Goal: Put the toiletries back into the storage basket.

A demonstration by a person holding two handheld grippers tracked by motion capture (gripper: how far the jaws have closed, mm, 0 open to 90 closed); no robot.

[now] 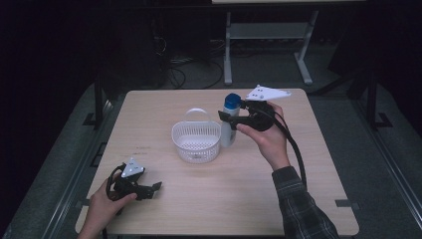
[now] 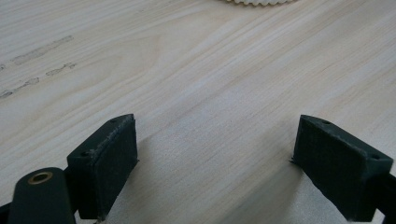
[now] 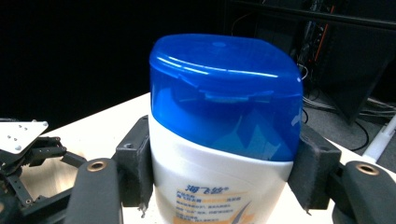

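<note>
My right gripper [image 3: 219, 186] view reveals Chinese label print; jaws clamp the shampoo bottle [image 3: 224, 130] between them. My left gripper [image 2: 215, 163] jaws gape over bare surface [image 2: 196, 84].

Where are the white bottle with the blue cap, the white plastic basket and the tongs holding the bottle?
White bottle with blue cap [image 3: 224, 93]: right gripper view, on the cap's front.
White plastic basket [image 1: 196, 143]: high view, on its slotted front wall.
Right tongs [image 1: 230, 118]: high view, midway between the tips at the bottle.
</note>
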